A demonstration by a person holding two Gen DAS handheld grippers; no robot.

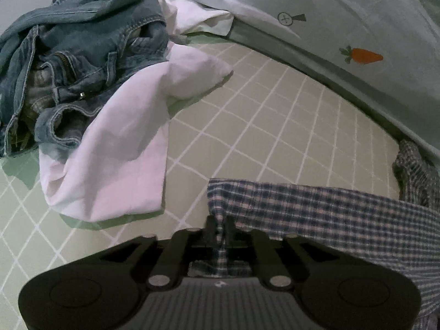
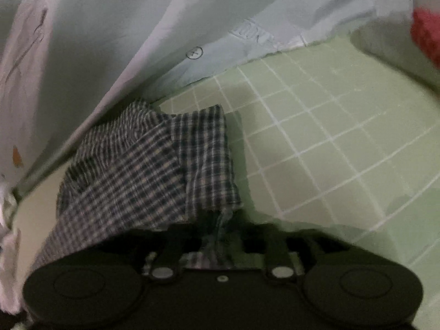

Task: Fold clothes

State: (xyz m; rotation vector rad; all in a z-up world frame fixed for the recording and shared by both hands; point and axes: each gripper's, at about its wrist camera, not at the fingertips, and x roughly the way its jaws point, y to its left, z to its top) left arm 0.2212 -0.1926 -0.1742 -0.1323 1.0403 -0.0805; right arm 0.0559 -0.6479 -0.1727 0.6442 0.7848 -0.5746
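Observation:
A blue-and-white plaid garment [image 1: 330, 211] lies on a green grid-pattern sheet [image 1: 261, 126]. My left gripper [image 1: 220, 229] is shut on a pinched edge of it, the cloth running off to the right. In the right wrist view the same plaid garment [image 2: 154, 165] is bunched and partly folded over itself. My right gripper [image 2: 220, 231] is shut on a corner of it, just above the green sheet [image 2: 330, 137].
A pale pink-white garment [image 1: 123, 143] and a heap of blue denim jeans [image 1: 77, 55] lie at the left. A light quilt with carrot prints [image 1: 330, 22] rims the far side; it also shows in the right wrist view [image 2: 110, 41]. Something red [image 2: 429, 35] sits far right.

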